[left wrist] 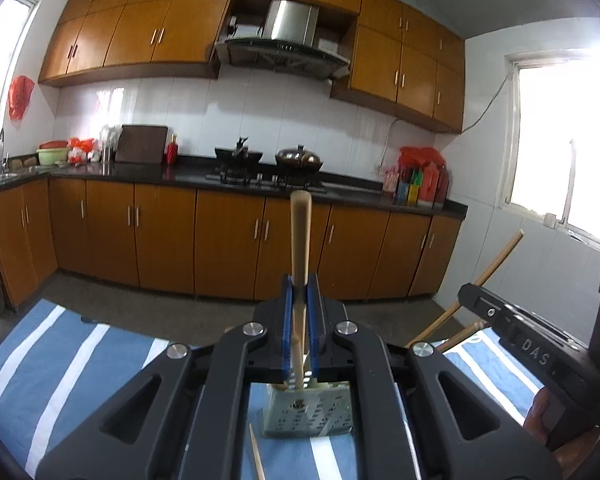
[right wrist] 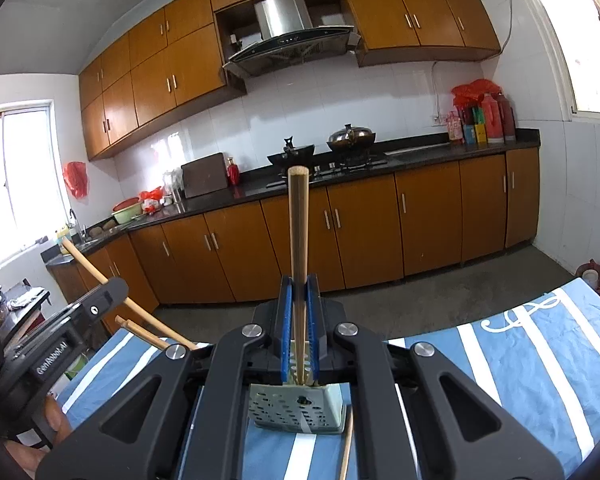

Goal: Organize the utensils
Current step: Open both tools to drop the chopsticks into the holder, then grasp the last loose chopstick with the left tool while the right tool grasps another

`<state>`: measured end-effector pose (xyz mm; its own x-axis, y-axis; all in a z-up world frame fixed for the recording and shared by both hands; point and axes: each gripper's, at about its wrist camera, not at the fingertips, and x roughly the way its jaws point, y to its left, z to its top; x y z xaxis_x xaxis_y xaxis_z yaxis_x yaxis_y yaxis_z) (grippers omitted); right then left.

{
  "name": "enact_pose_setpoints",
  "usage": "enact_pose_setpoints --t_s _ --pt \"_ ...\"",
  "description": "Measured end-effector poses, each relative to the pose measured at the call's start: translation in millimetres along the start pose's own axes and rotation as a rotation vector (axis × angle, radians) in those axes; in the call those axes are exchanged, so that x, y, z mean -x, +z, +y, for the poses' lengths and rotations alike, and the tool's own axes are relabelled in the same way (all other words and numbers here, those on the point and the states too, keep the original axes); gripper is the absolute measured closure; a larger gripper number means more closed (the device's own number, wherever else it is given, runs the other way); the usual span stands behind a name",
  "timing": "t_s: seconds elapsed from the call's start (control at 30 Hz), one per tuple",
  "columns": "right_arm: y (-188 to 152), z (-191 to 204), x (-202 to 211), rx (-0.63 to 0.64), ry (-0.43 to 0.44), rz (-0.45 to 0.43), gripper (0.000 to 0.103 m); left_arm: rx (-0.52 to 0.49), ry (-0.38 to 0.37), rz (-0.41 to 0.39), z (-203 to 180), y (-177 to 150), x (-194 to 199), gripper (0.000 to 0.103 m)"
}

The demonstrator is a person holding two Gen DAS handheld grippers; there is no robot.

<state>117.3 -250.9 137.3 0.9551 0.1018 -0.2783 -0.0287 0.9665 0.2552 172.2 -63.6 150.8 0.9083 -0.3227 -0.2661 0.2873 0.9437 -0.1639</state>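
Chopsticks stand clamped upright, one in the left gripper (left wrist: 299,300) and one in the right gripper (right wrist: 299,300) (both above the perforated holder (left wrist: 308,412) on the striped cloth (left wrist: 60,360)).

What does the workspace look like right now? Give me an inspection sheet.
Surface: blue cloth with white stripes covers the table.
Job's things: perforated grey utensil holder stands on the cloth; one loose chopstick lies beside it; more chopsticks stick out past the table's far edge.
Clutter: nothing seen on the cloth.
Grippers: left gripper shut on an upright wooden chopstick; right gripper shut on another upright chopstick.
Cables: one wire on the wall by the window, far from the table.
Surroundings: kitchen with wooden cabinets, stove with two pots, range hood, bright windows.
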Motion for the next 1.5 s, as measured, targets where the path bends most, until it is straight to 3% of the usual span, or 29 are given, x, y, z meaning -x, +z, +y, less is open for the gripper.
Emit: enact_pose_setpoints --t_s 0.13,0.27,0.5,0.63,0.77,0.97,1.13,1.5 --pt "2 0 2 -0.005 0.0 0.004 0.093 0.008 0.005 0.002 4 0 0 0.091" --pt "7 -4 14 -0.013 -0.004 -0.023 0.08 0.019 0.004 -0.011 7 2 11 0.086" --pt "-6 -25 43 -0.02 -0.056 -0.017 0.075 0.036 0.027 -0.002 27 -5 44 0.074" --pt "-41 -49 40 -0.034 -0.13 0.099 0.075 0.043 0.067 0.075 48 -36 54 0.072" --pt "-87 -64 23 -0.053 -0.179 0.246 0.075 0.043 0.115 0.223 66 -87 46 0.072" --pt "-156 -54 -1 -0.07 -0.158 0.46 0.075 0.067 0.129 0.411 78 -153 26 0.072" --pt "-181 -31 -13 -0.037 -0.111 0.534 0.075 0.09 0.113 0.483 75 -178 17 0.068" --pt "-199 -14 -28 0.03 -0.123 0.566 0.075 0.087 0.092 0.521 64 -193 13 0.068"
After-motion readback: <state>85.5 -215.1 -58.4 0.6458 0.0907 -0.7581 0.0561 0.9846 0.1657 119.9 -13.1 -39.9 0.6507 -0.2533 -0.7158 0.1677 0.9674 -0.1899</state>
